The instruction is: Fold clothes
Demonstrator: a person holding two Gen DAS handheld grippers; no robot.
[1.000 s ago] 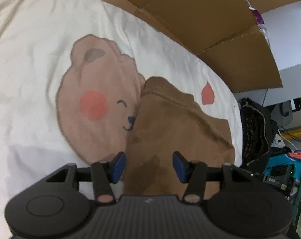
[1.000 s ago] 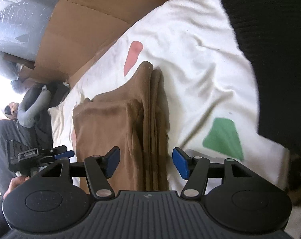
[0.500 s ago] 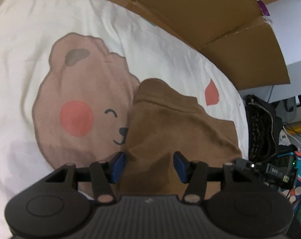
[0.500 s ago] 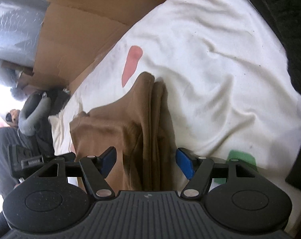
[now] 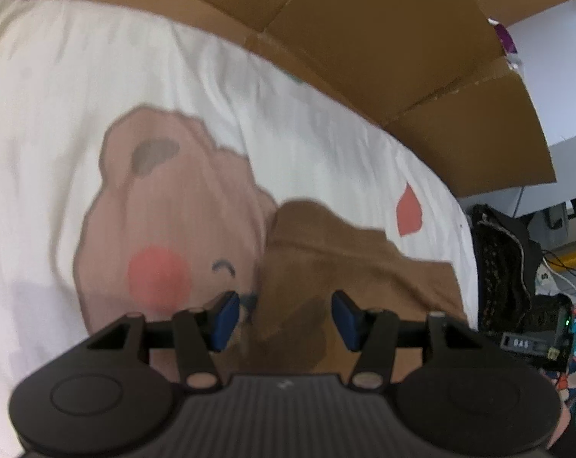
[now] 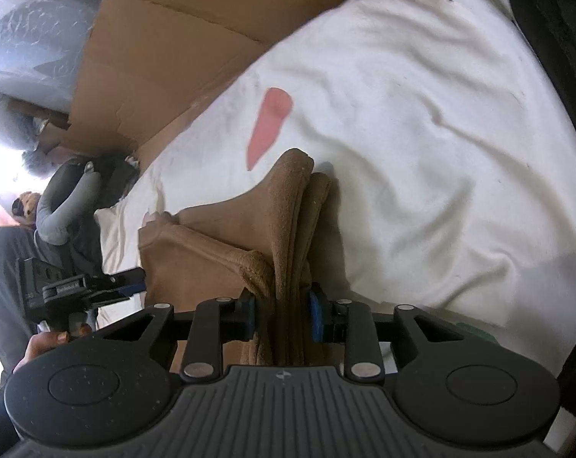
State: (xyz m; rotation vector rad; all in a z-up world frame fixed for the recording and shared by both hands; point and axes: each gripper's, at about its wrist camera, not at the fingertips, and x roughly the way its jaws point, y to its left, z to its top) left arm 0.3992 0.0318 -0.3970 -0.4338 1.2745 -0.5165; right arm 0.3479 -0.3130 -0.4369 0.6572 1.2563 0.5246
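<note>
A folded brown garment (image 5: pixel 337 263) lies on a white bedsheet (image 5: pixel 97 87) printed with a bear face. My left gripper (image 5: pixel 286 318) is open, its blue pads on either side of the garment's near edge, not gripping it. In the right wrist view my right gripper (image 6: pixel 282 316) is shut on the stacked folded edge of the brown garment (image 6: pixel 219 244). The left gripper (image 6: pixel 97 286) shows there at the garment's far side.
Cardboard panels (image 5: pixel 383 49) stand behind the bed. Dark clothes and gear (image 5: pixel 505 267) pile up off the right edge. A dark fabric (image 6: pixel 555 38) borders the sheet on the right in the right wrist view. A grey neck pillow (image 6: pixel 62 206) lies at the left.
My right gripper moved in on the garment's folded edge and shut on it. My left gripper stayed open and shifted slightly over the garment's near edge.
</note>
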